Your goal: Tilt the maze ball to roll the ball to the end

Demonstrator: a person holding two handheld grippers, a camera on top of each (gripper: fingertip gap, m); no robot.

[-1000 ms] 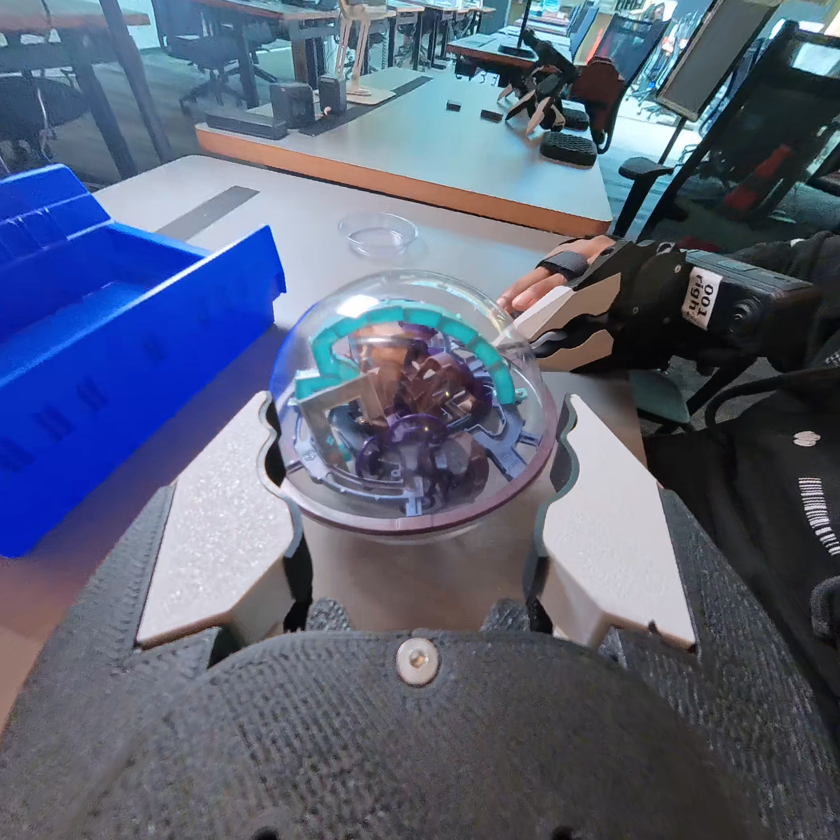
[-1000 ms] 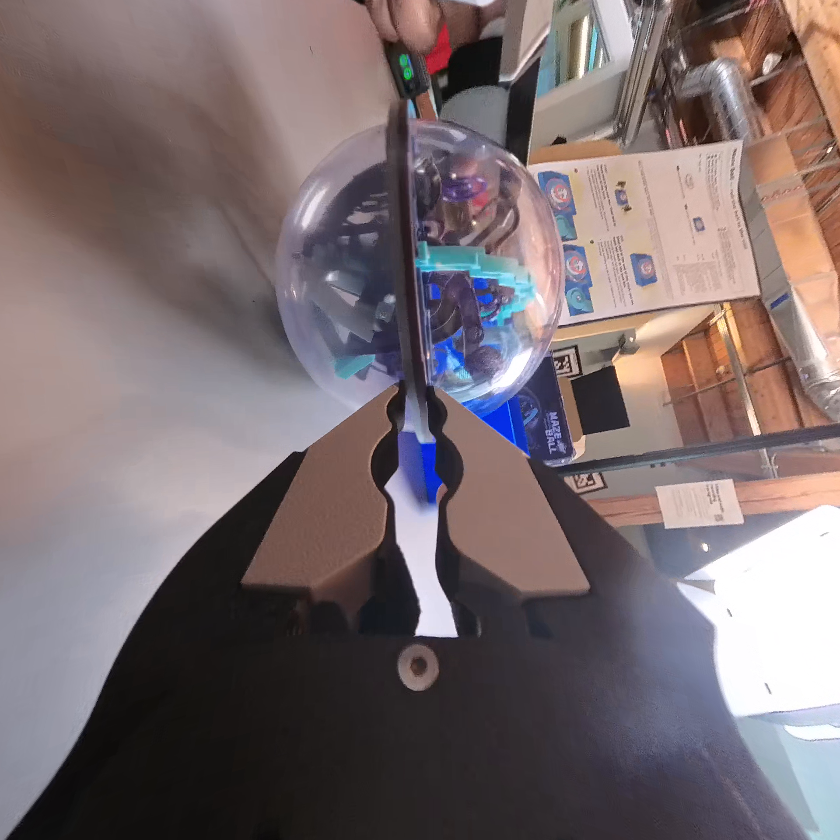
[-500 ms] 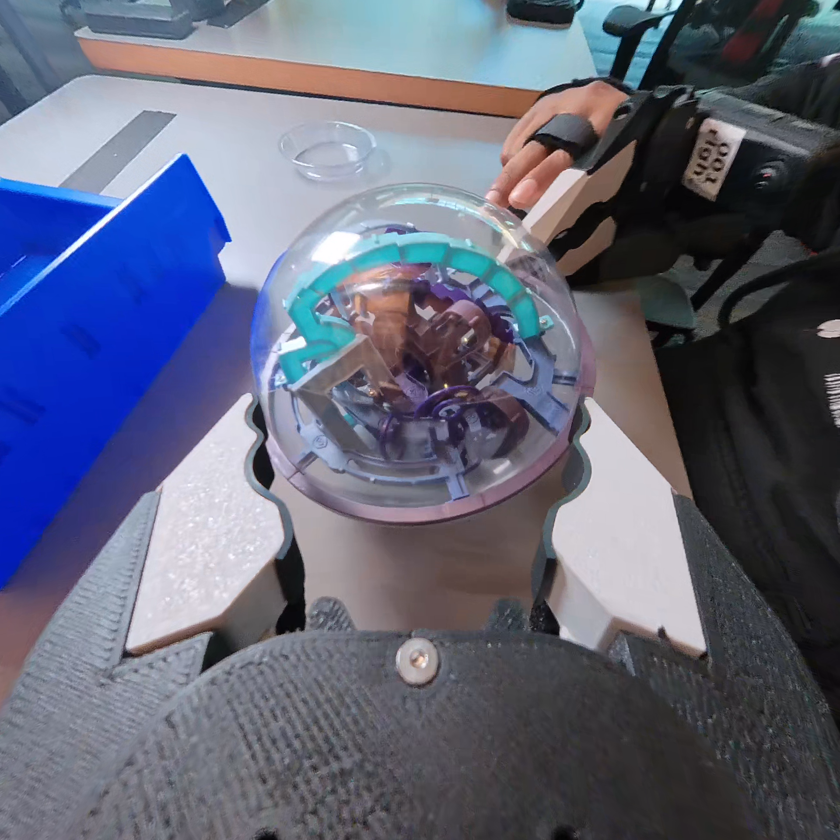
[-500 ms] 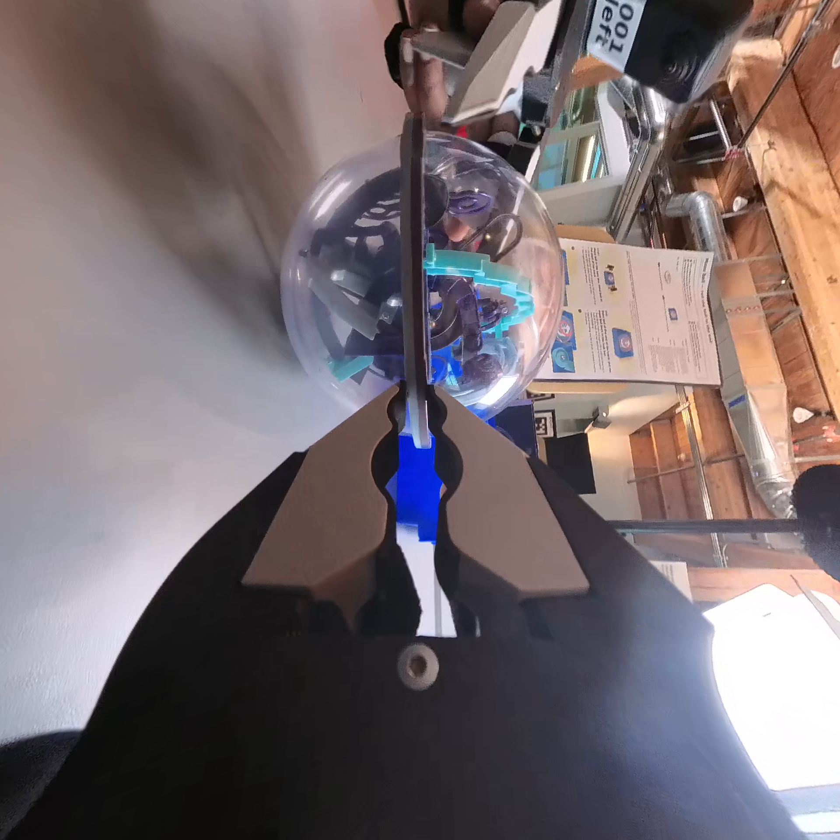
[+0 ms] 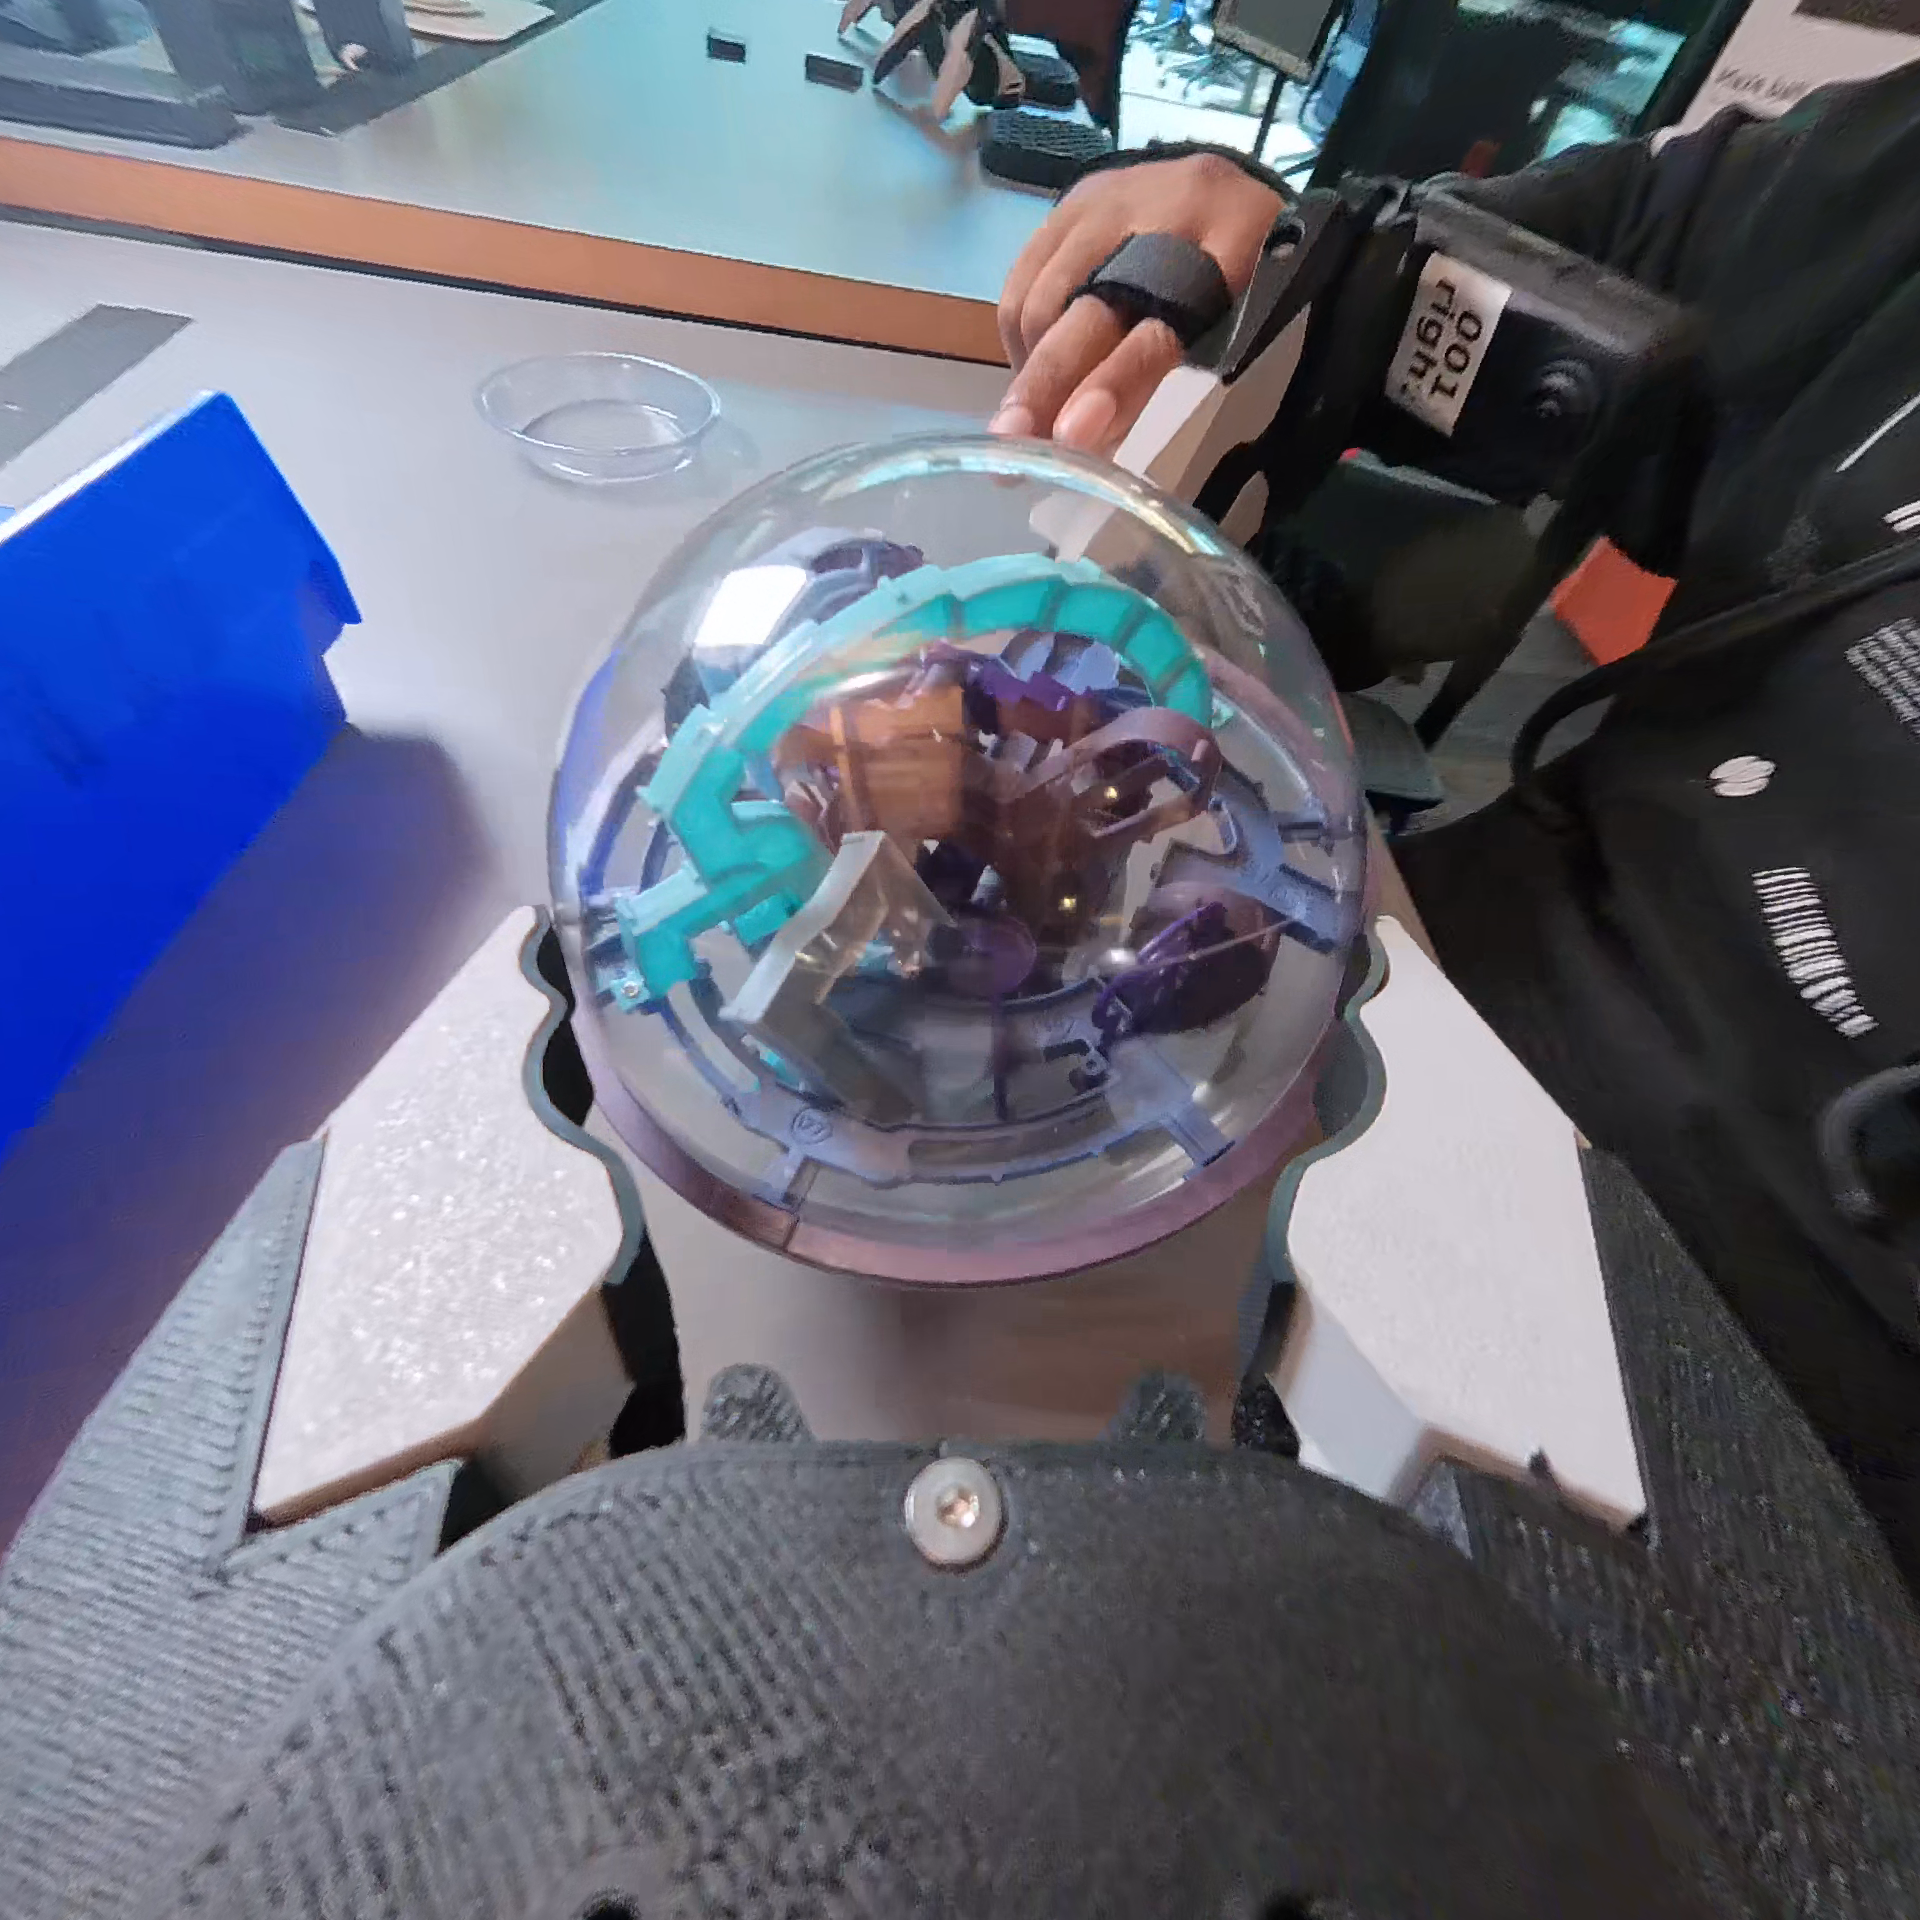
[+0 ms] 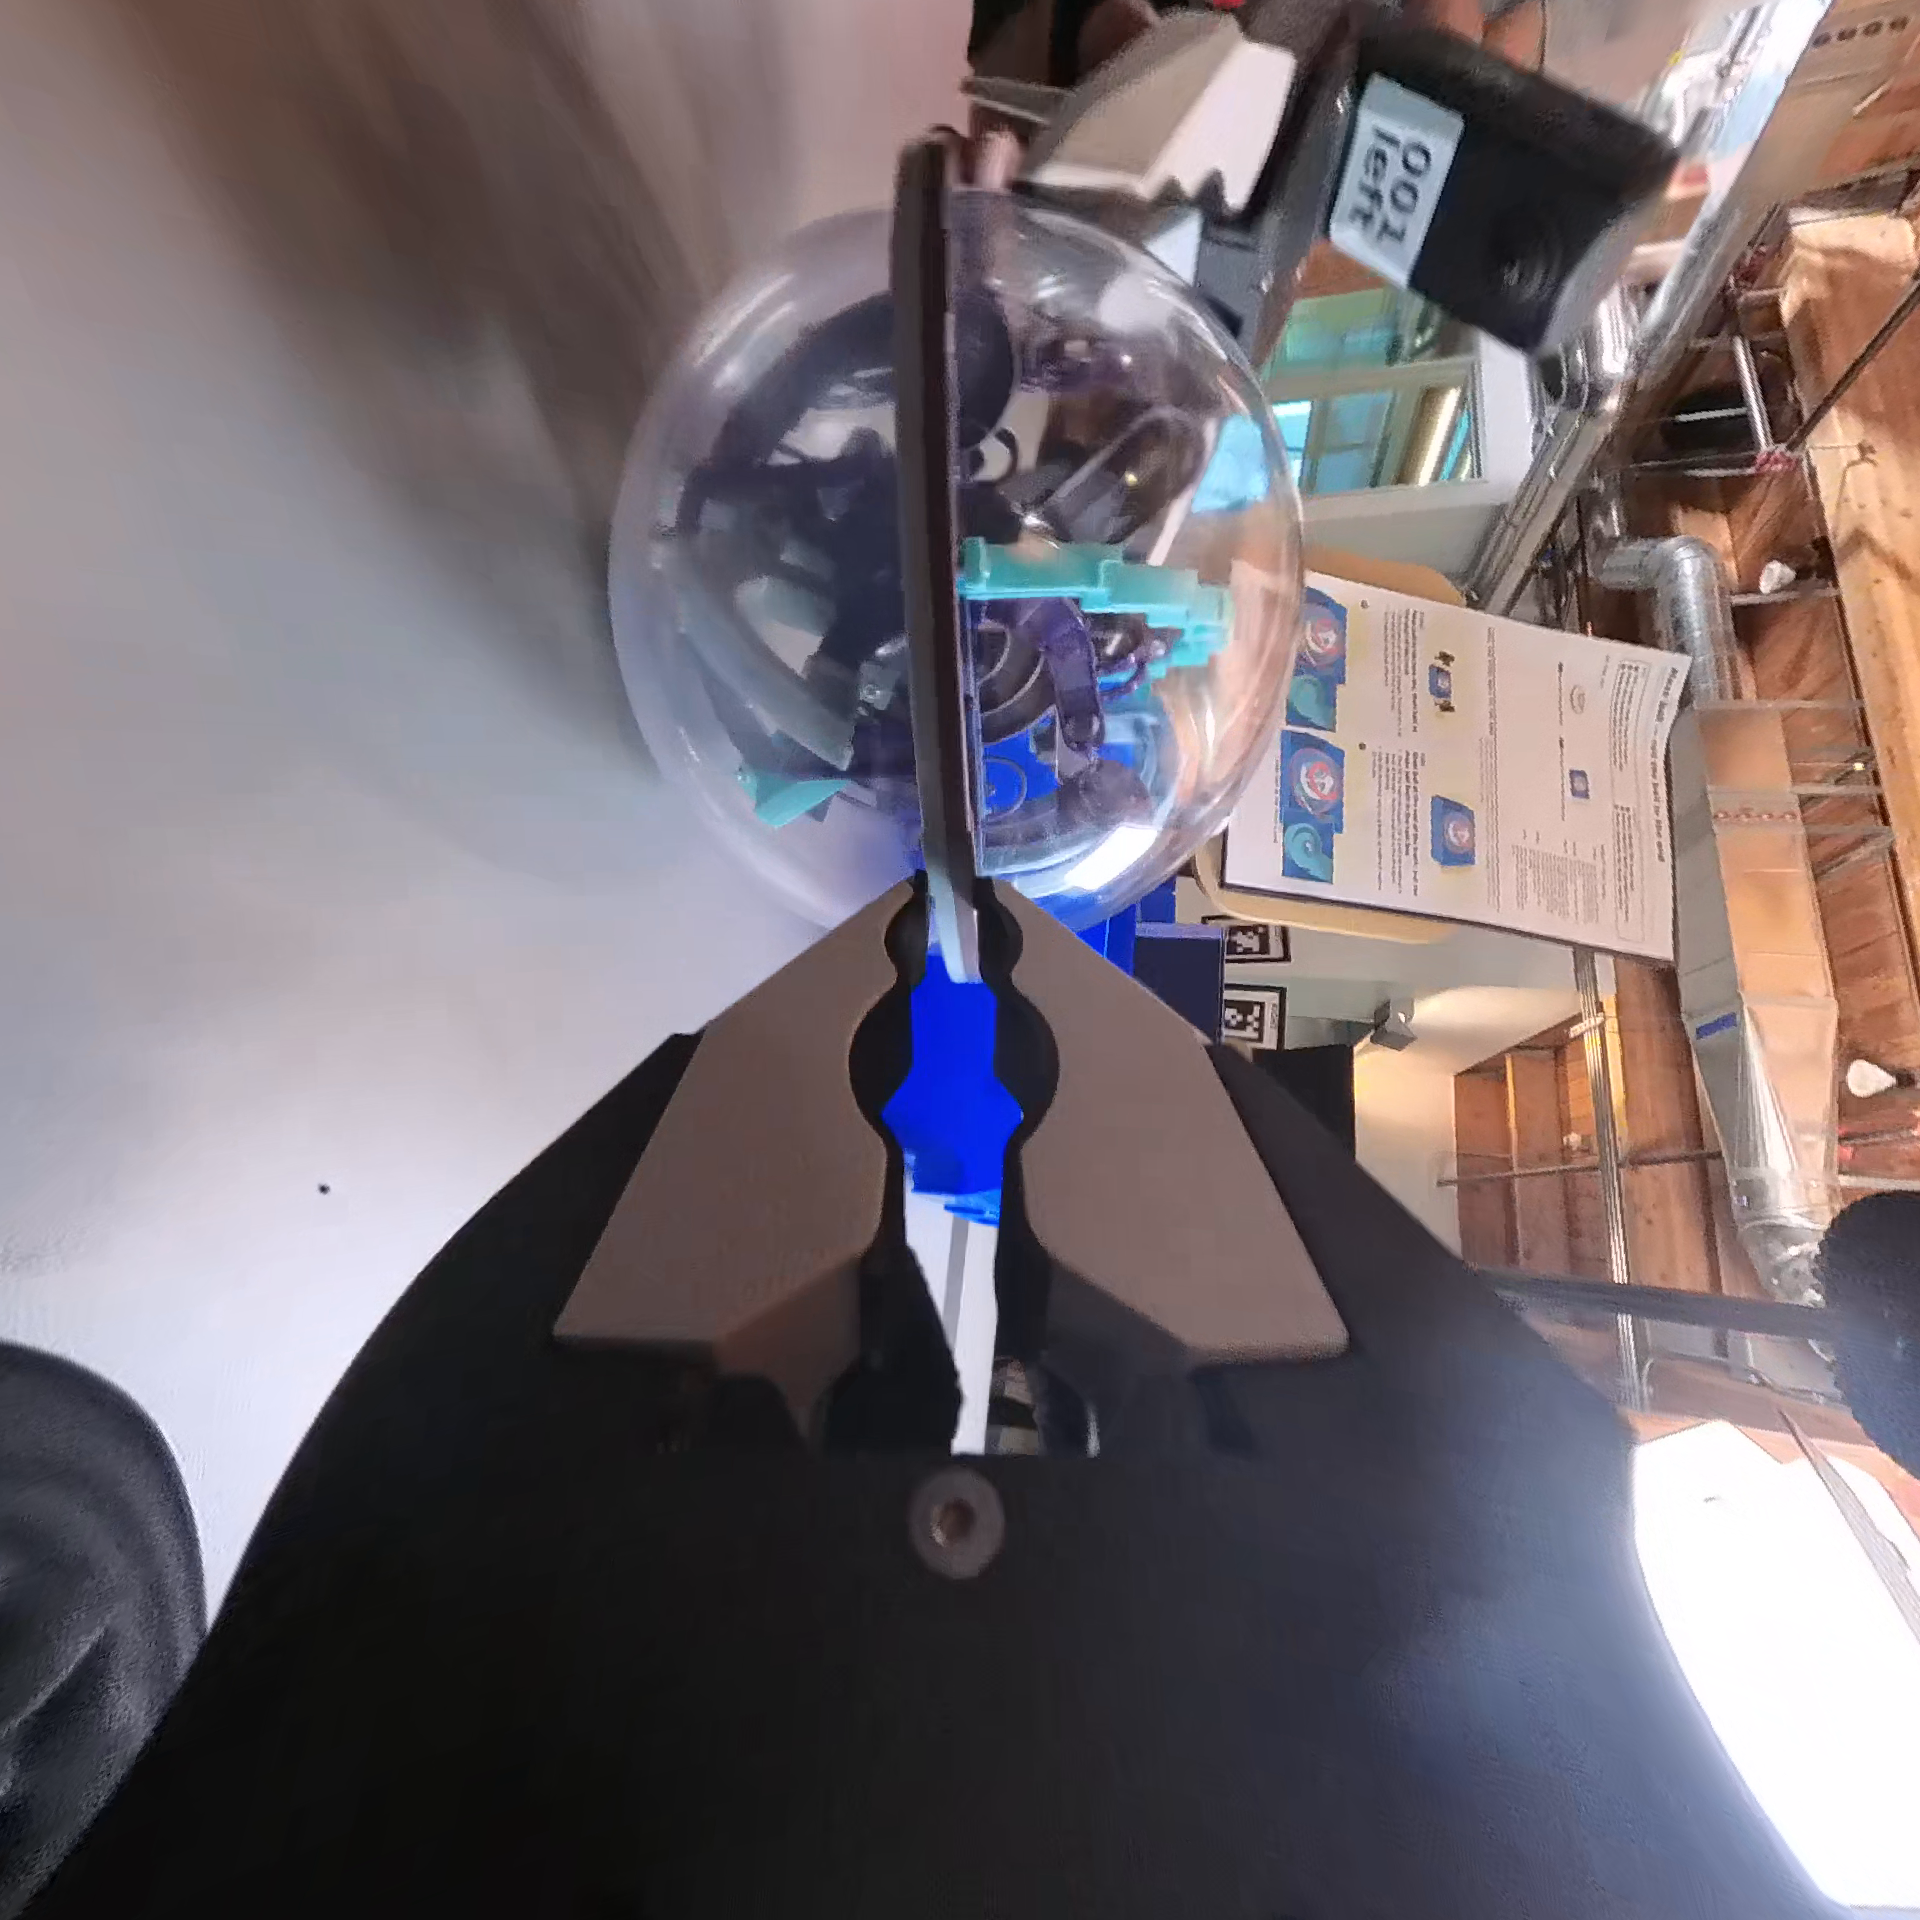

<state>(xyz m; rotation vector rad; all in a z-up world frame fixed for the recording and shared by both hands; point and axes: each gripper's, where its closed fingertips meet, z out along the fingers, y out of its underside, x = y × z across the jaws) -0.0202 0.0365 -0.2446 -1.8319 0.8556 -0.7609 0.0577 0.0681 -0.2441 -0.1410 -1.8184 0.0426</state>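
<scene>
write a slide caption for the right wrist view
Right tongs pinch the dark rim of the clear maze ball, with the left tongs at its far side.

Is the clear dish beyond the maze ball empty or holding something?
Empty. In the left wrist view the clear dish sits upright on the grey table, and only the tabletop shows through it.

Maze ball: clear plastic sphere w/ teal, purple & brown tracks inside, dark equatorial rim tilted. Held off the table, rim pinched at far right side; near side sits btwn two wide-set white fingers. Small inner ball: can't tell.
</scene>
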